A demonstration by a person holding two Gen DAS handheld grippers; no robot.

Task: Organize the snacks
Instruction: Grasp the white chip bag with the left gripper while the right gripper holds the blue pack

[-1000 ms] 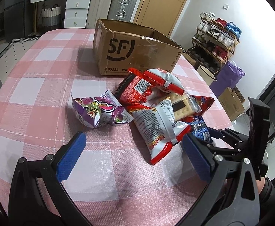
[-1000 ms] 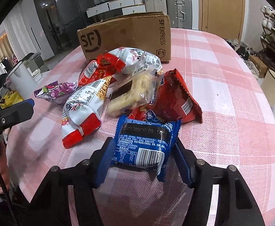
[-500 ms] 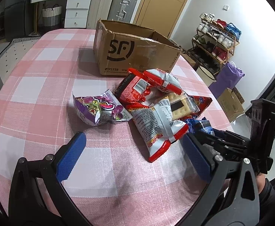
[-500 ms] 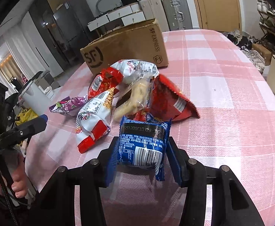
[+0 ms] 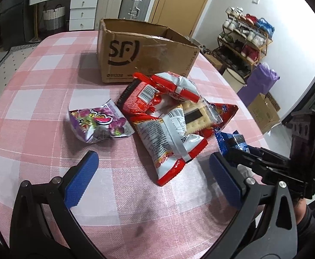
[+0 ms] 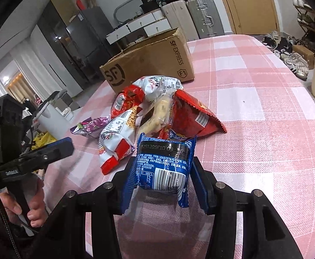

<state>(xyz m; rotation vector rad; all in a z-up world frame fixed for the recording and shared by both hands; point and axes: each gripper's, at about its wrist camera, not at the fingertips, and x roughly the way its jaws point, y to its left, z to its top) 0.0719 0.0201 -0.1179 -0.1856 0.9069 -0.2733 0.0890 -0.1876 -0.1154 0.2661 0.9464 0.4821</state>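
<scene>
We have the right gripper [image 6: 162,191] pinching the blue cookie pack [image 6: 163,168] just in front of the snack pile [image 5: 170,116], left gripper [image 5: 153,178] spread and idle, so next we carry it past the pile into the cardboard box [image 6: 151,62].

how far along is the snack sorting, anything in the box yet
Barely started. Nothing shows inside the cardboard box, though its floor is mostly hidden. In hand: the right gripper is shut on the blue packet, lifted near the pile. Left: the purple bag and the red and white bags lie on the table; the left gripper is open.
</scene>
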